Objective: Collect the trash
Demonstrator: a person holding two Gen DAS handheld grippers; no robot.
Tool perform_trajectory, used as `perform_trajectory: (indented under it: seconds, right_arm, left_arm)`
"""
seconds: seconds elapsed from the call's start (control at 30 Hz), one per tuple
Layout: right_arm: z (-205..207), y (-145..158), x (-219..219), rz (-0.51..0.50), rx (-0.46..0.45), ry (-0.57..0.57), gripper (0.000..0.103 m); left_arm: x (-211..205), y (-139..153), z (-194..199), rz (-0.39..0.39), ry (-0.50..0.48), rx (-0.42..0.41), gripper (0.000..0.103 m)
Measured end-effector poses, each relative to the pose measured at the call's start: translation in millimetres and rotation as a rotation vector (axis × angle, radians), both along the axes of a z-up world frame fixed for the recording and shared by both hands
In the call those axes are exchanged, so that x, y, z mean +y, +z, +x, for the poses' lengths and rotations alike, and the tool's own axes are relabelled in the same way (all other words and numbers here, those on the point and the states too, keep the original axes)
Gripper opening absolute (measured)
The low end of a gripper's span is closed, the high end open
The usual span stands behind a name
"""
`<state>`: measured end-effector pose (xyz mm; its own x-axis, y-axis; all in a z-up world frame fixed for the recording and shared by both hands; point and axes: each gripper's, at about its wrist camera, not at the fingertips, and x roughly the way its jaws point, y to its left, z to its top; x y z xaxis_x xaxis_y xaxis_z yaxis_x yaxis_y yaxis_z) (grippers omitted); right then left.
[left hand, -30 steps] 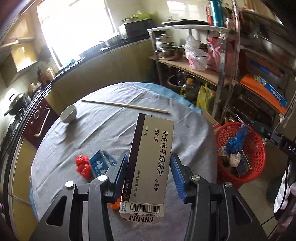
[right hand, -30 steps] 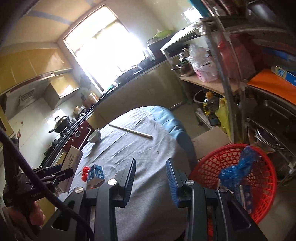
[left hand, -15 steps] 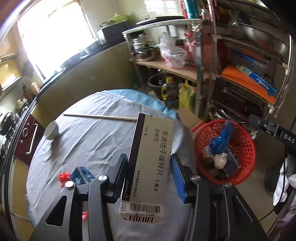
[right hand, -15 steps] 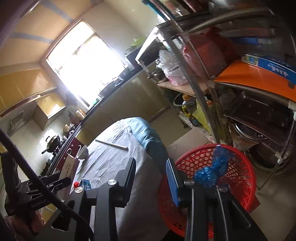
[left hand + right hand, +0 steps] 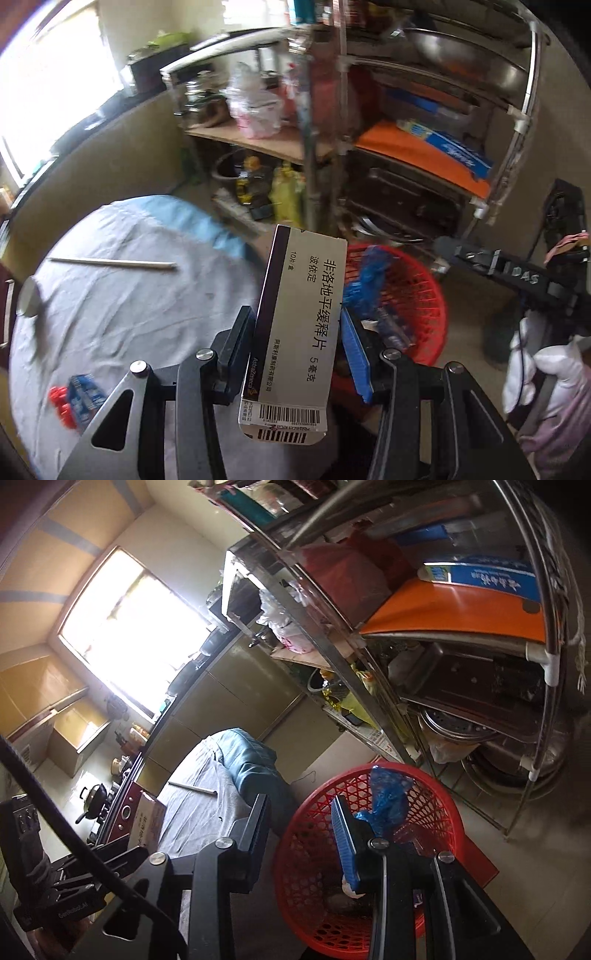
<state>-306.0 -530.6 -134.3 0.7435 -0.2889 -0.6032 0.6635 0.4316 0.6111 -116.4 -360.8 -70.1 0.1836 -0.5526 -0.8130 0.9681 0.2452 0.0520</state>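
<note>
1. While the left claw [image 5: 297, 341] stays clamped on the box [image 5: 295, 332], carry it on toward the basket [image 5: 417, 295]; the box stands upright between the pads, long side up, barcode end at the bottom, gripped across its lower half.
2. Box position now: over the table [image 5: 129, 314] edge, in front of the basket's near rim. Not yet above the opening, as far as the left view tells.
3. Basket sits on the floor beside the table, under the metal shelf [image 5: 424, 709]. It already holds a blue wrapper [image 5: 388, 801] and other scraps. Plenty of room in it by my judgement.
4. Right claw [image 5: 301, 821] is empty; its jaws stand as near together as they get, a gap between them, nothing inside. It hangs over the basket's near rim. Best to draw it aside so the two claws do not knock.
5. Release advice: bring the box clear past the rim, over the middle of the opening, then part the jaws fully. A tall box let go too early may catch the rim and tip onto the floor.
6. Keep low over the basket before letting go; a light carton can flutter or bounce off the wrapper.
7. Left on the table: a blue packet [image 5: 83, 395] touching red bits [image 5: 61, 400], a stick [image 5: 110, 263], a small bowl [image 5: 29, 302] near the far edge. Packet and red bits look like the next trash to fetch; the bowl probably stays.
</note>
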Motion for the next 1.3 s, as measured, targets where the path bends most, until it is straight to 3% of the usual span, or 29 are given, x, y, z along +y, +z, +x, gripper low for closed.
perform_trajectory:
  seconds: [0.17, 0.27, 0.33, 0.67, 1.0, 1.13, 1.3]
  right_arm:
    - [-7.9, -13.7, -8.7, 0.054, -0.002, -0.008, 0.038]
    - [-11.4, -24.2, -14.4, 0.109, 0.007, -0.020, 0.048]
    - [-15.3, -29.1, -17.4, 0.138, -0.005, -0.031, 0.053]
    - [-24.3, -24.2, -25.1, 0.135, -0.088, -0.049, 0.053]
    - [7.6, -17.3, -6.9, 0.143, -0.082, 0.037, 0.053]
    - [34.0, -14.4, 7.5, 0.146, -0.054, 0.099, 0.053]
    - [78.2, -4.1, 37.7, 0.119, -0.023, 0.209, 0.053]
  left_arm:
    - [-26.3, -16.9, -15.9, 0.014, -0.079, 0.054, 0.051]
    - [-38.9, -24.8, -23.5, 0.031, -0.113, 0.072, 0.056]
    - [-42.9, -28.4, -23.5, 0.042, -0.111, 0.068, 0.059]
    - [-18.0, -24.6, 5.3, 0.038, -0.022, 0.066, 0.060]
    - [50.6, -43.4, 9.5, 0.127, 0.030, 0.092, 0.064]
    - [90.9, -41.0, 19.8, 0.109, 0.077, 0.090, 0.064]
    - [163.6, -29.2, 62.3, 0.051, 0.230, 0.091, 0.064]
